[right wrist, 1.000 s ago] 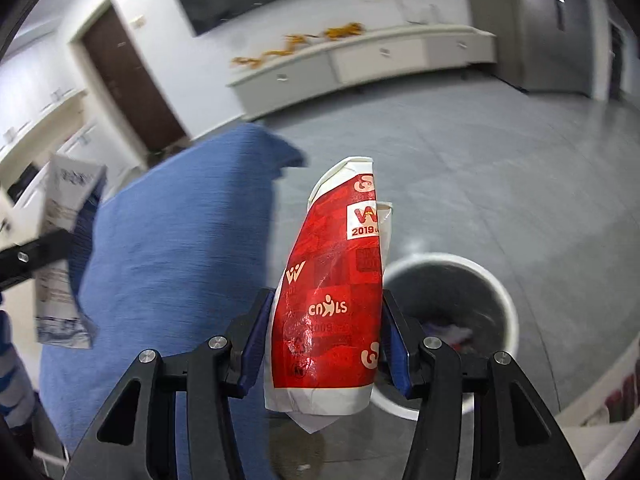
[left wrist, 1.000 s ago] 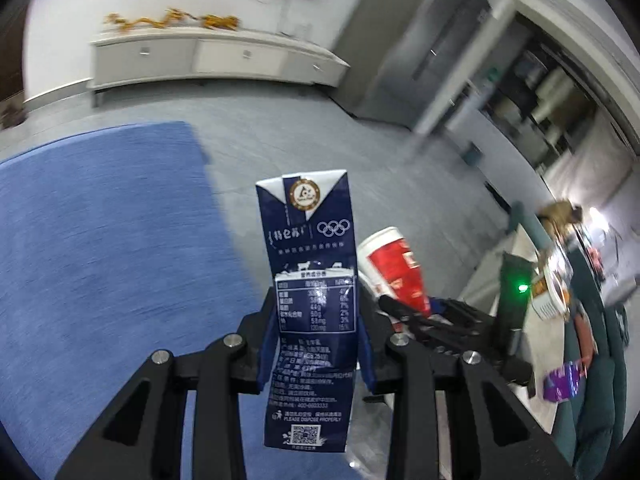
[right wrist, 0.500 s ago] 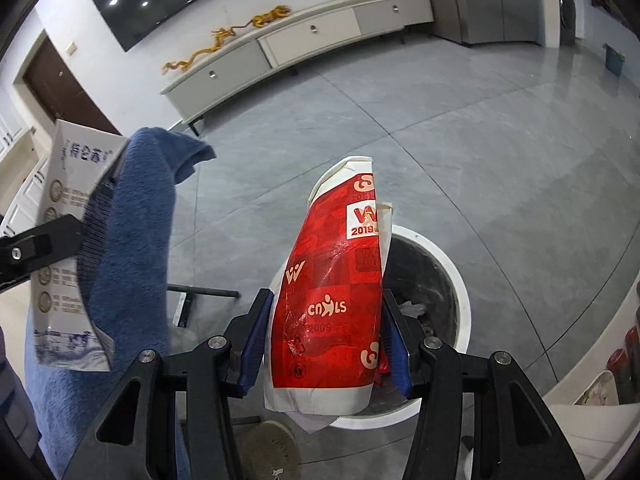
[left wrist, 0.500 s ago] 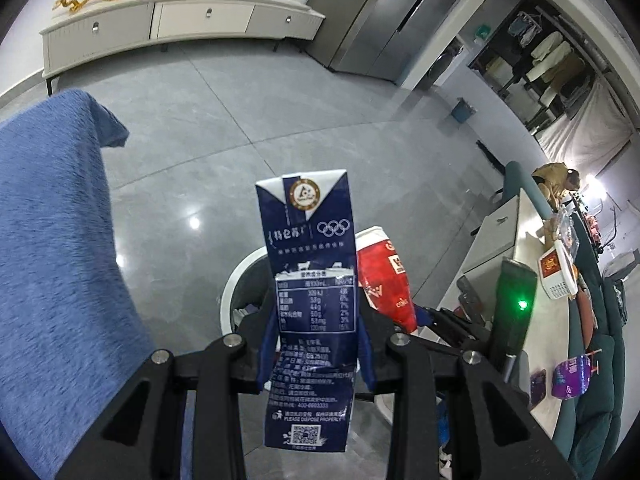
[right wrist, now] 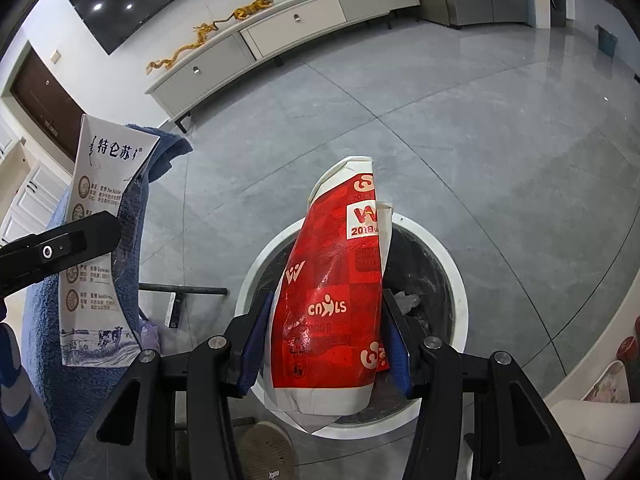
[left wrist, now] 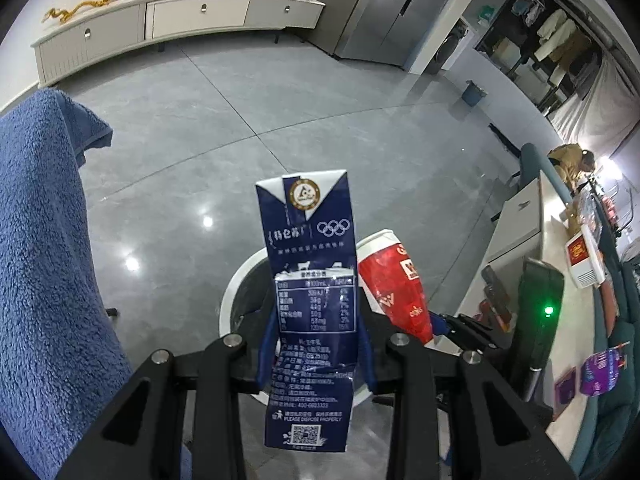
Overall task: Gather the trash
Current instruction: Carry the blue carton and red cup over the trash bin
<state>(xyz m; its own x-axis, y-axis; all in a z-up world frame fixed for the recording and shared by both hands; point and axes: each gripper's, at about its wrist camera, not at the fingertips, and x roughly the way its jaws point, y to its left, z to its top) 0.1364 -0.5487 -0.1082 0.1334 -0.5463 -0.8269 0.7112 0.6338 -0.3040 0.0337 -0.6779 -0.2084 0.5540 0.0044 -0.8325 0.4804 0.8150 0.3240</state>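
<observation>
- Grey tiled floor (right wrist: 460, 128), glossy.
- White-rimmed bin (right wrist: 456, 280) stands on it at 6 o'clock in the right view.
- Slipper (right wrist: 264, 450) just beside the bin at 7 o'clock.
- Low white cabinet (right wrist: 280, 36) at 12 o'clock.
- Small blue bin (left wrist: 473, 94) at 2 o'clock, left view.

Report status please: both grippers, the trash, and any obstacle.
Left gripper shut on milk carton. Right gripper shut on red cup. Both above the bin; nothing blocking.
</observation>
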